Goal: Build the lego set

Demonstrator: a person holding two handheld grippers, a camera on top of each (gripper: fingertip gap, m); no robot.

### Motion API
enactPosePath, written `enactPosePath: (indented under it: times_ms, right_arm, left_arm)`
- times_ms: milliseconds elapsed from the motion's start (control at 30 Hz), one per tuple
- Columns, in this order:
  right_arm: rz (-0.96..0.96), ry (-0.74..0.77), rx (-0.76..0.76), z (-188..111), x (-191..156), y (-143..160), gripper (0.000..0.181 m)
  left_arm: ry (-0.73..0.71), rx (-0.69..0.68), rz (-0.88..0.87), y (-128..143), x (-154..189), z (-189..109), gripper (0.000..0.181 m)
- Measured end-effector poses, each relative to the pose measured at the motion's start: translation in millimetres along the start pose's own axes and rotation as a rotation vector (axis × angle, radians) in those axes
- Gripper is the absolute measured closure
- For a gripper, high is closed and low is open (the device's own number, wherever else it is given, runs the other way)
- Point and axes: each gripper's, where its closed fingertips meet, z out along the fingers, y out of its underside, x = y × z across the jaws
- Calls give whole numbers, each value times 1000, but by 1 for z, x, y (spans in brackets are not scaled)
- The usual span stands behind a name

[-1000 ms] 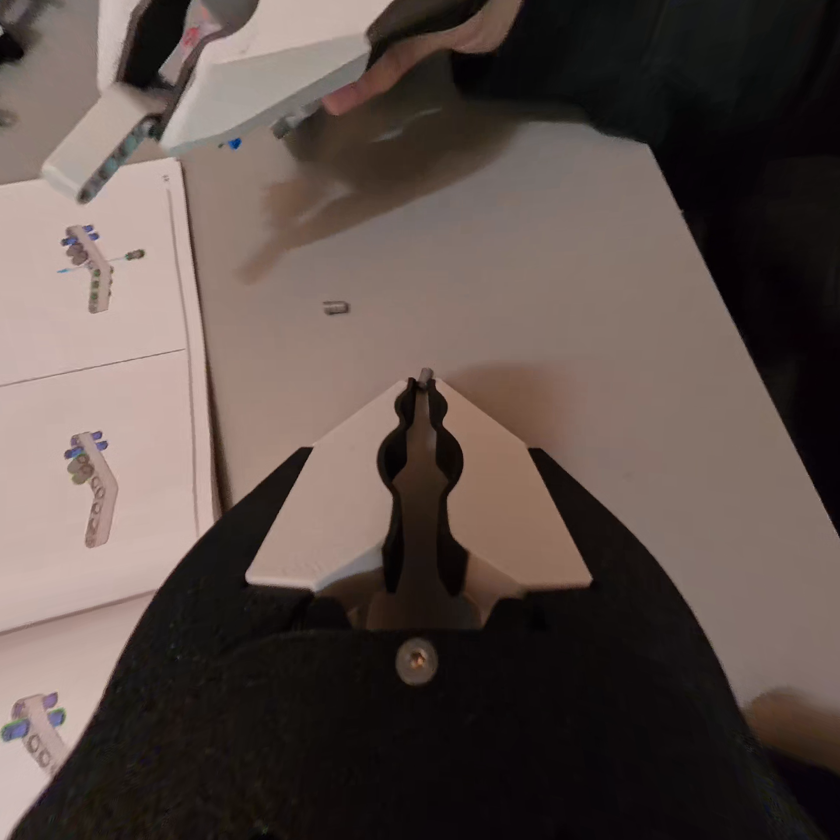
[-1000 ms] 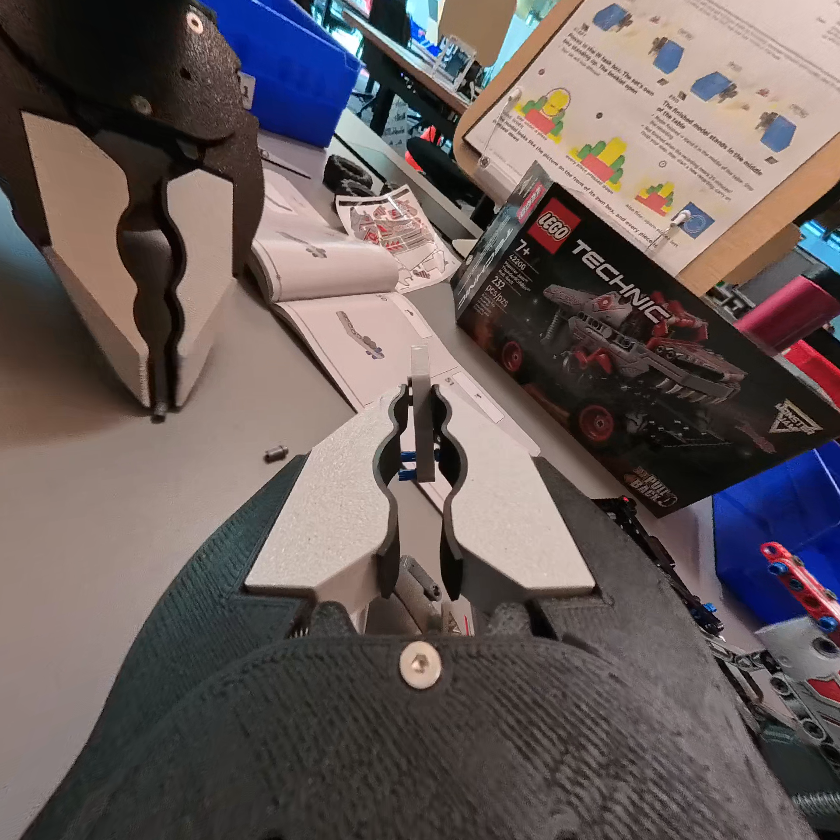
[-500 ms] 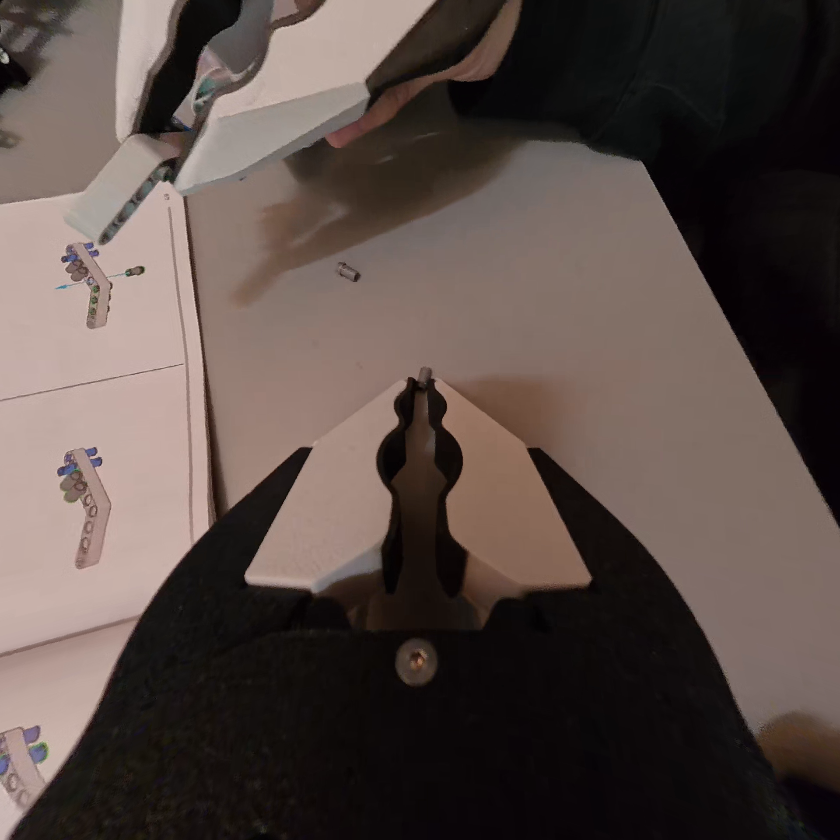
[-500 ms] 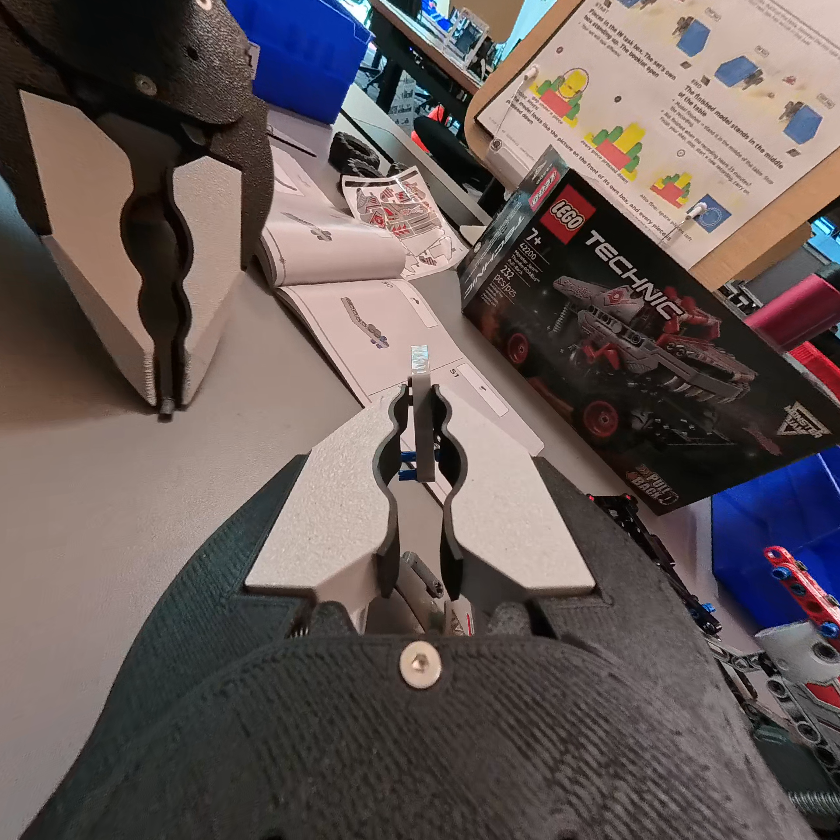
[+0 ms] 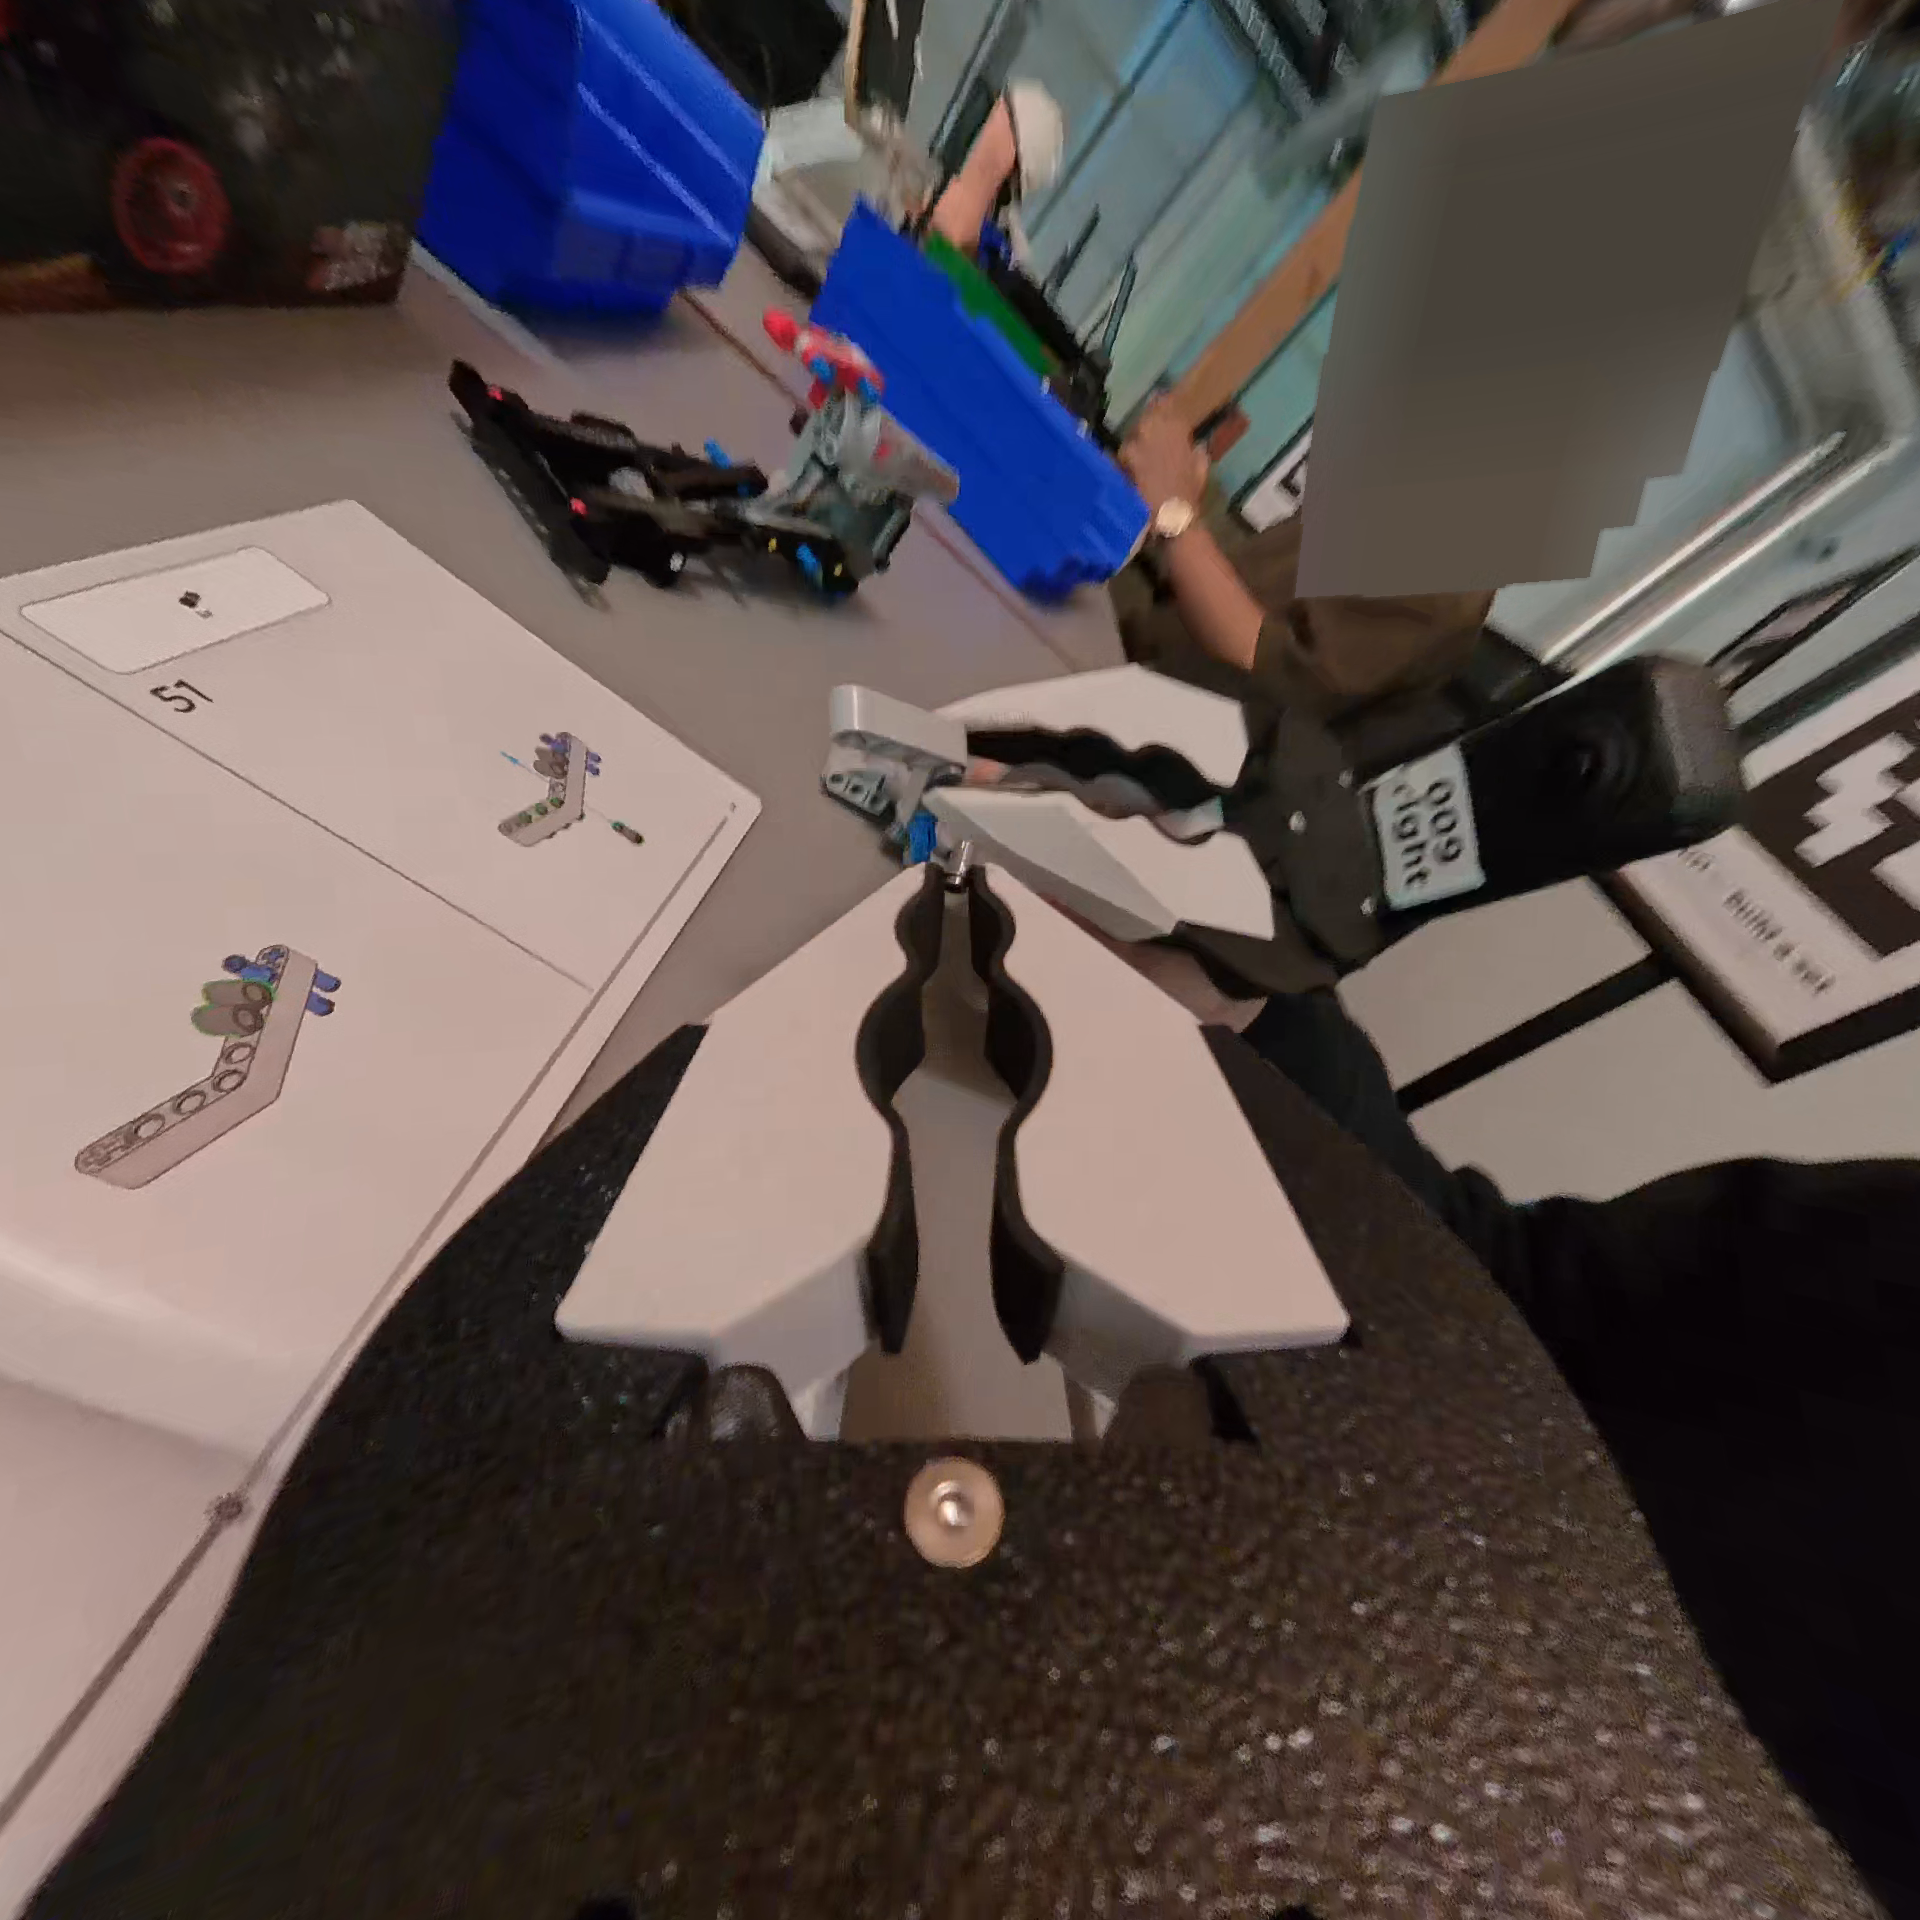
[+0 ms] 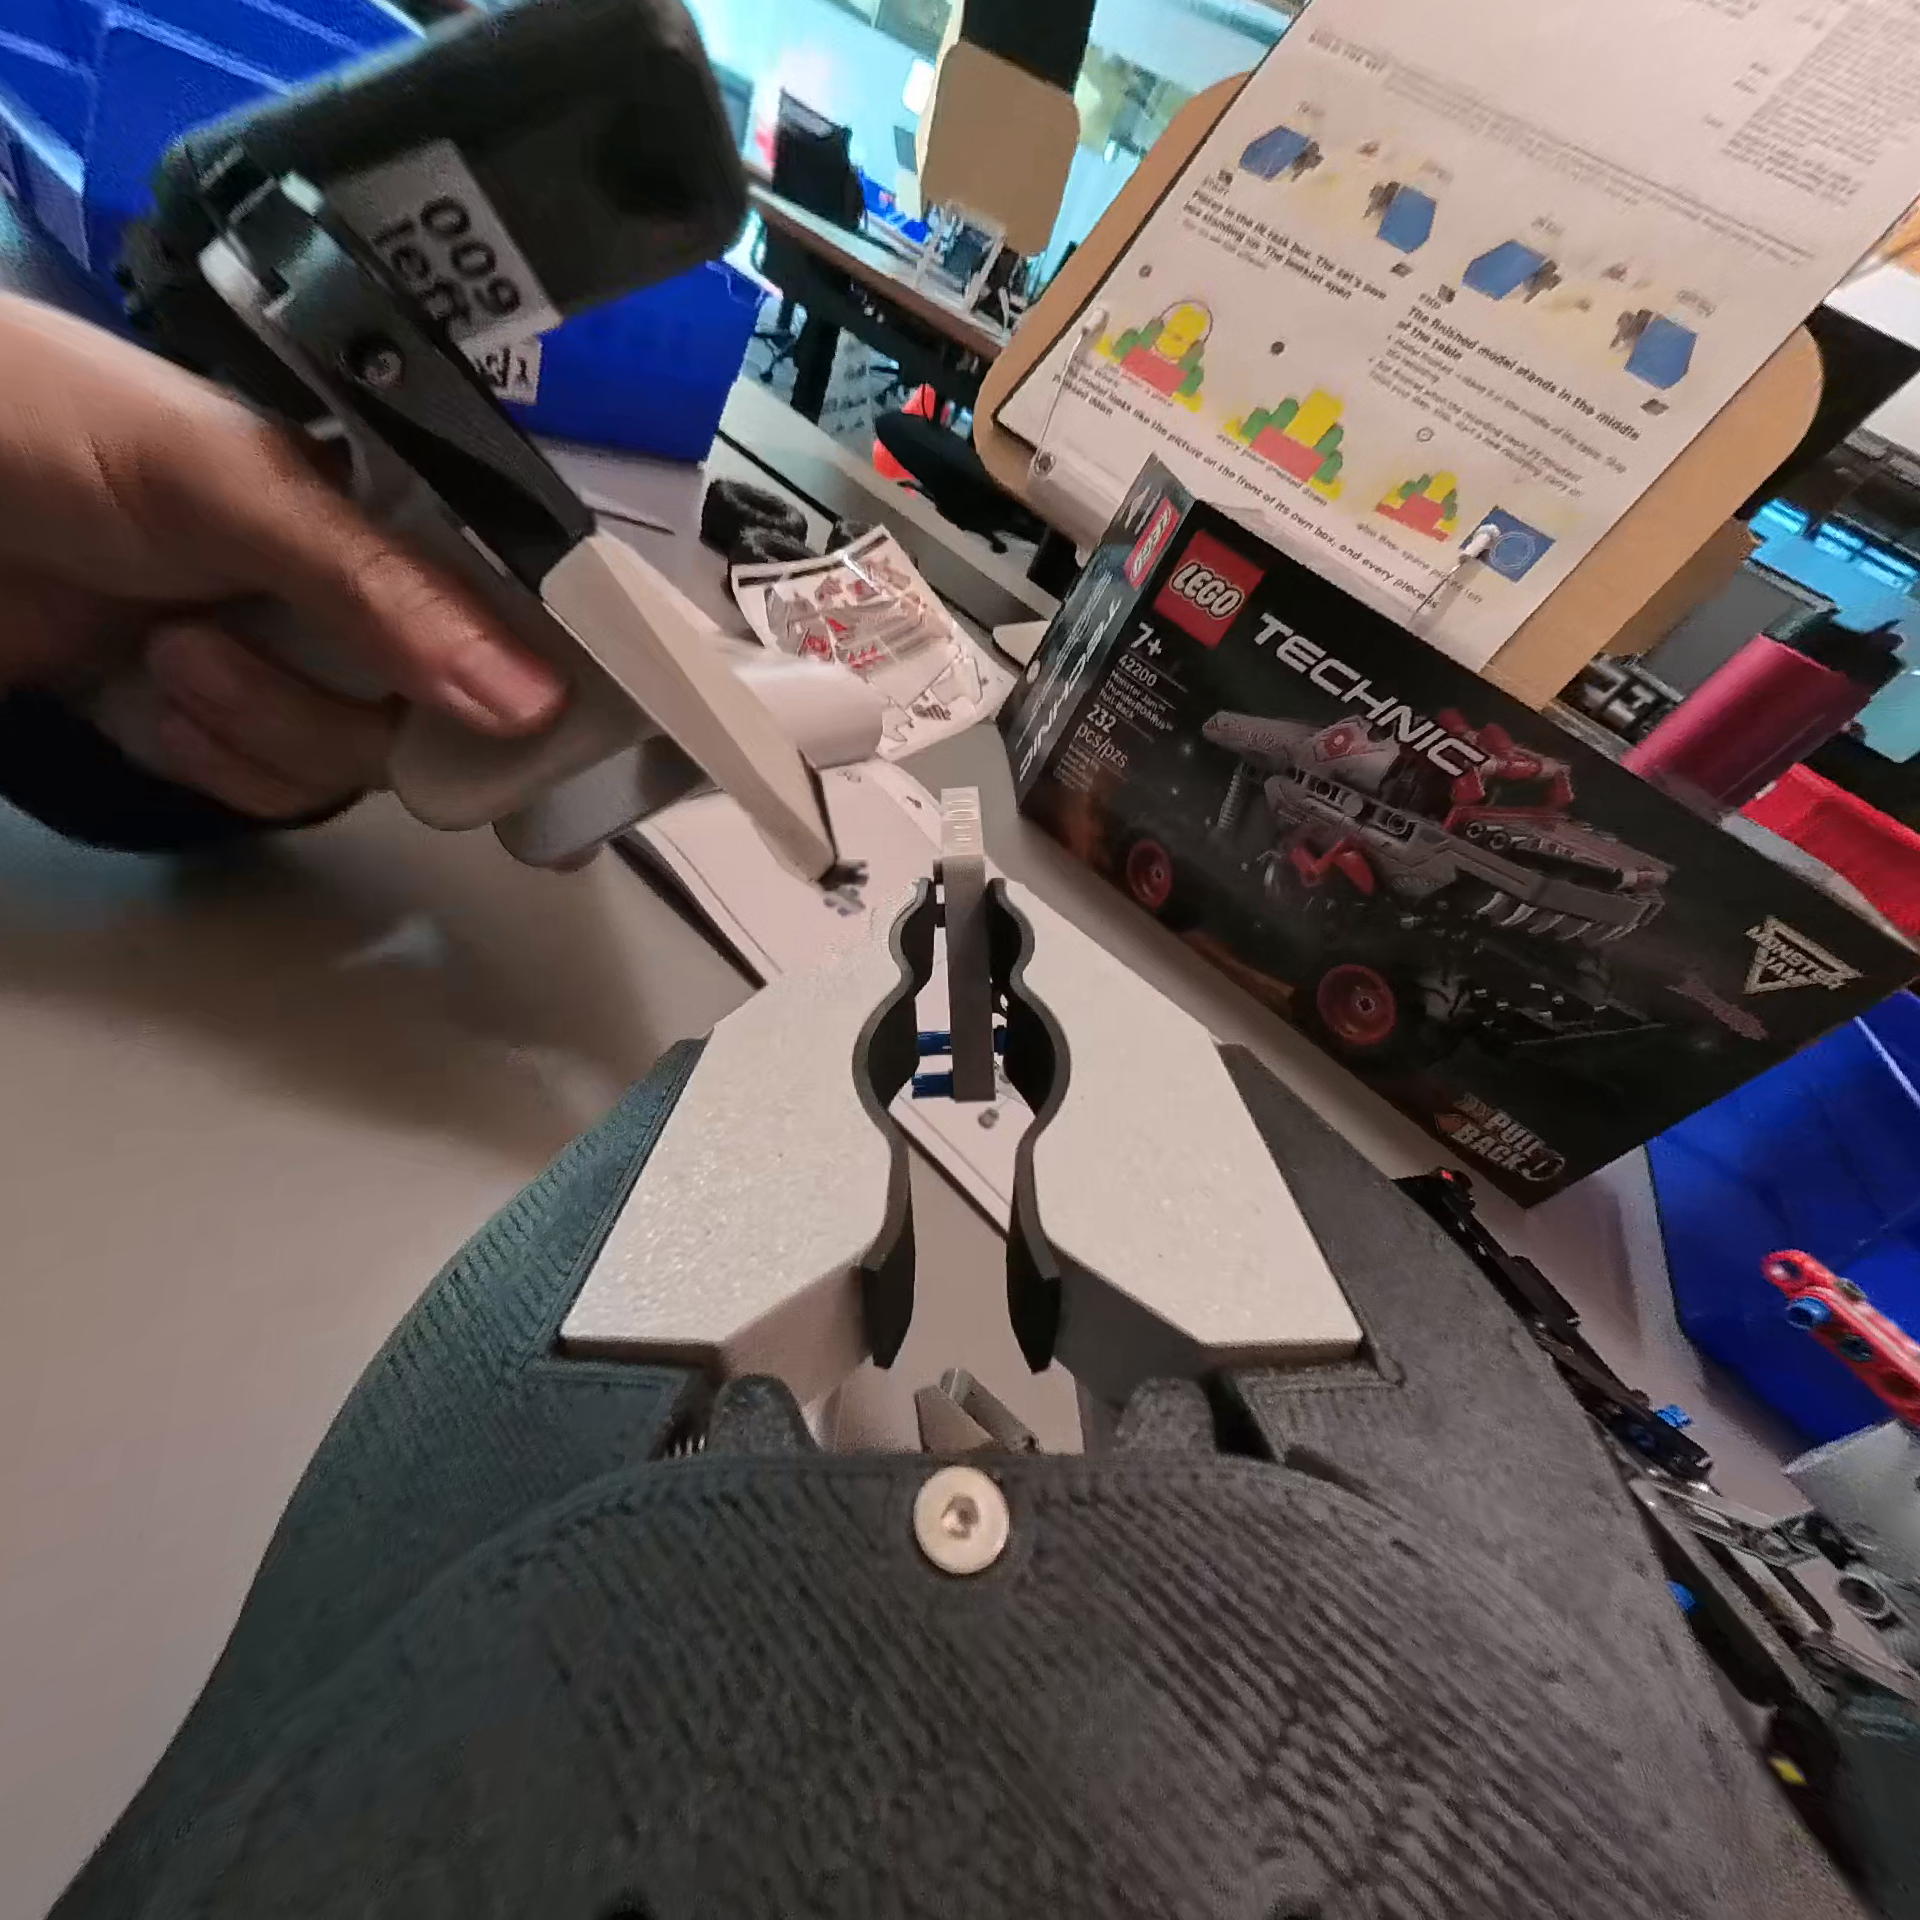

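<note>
- Left side: instruction booklet lies open on the table, showing a bent grey beam with blue pins and a small pin going in.
- My left gripper is clenched on a small grey pin; only its tip pokes out past the tips.
- Key relation: the pin points forward along my left fingers, straight at the underside of the bent grey beam, just beside it; touching or not, can't tell.
- My right gripper is grasping that beam edge-on, long axis running out along its fingers, blue pins sticking out sideways.
- Judgement: the left is the moving hand; push the pin along its own axis into a beam hole while the right braces.
- Far right: half-built black frame sits on the table near the set's box, well apart.
</note>
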Motion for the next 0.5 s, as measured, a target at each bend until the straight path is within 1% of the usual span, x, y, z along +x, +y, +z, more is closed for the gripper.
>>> enactPosePath:
  times_ms: [33,100,300,500]
  right_arm:
    - [18,-7,14,0,0,-2,173]
    - [38,-12,44,-1,0,-6,174]
    - [33,-45,79,-1,-7,-12,173]
    - [-15,-6,89,1,-8,-16,173]
  left_arm:
    - [13,35,-30,-5,1,-2,178]
    - [33,87,-76,-12,1,-5,179]
    - [73,142,-160,-18,-1,-11,179]
    - [93,140,-175,-18,-1,-12,179]
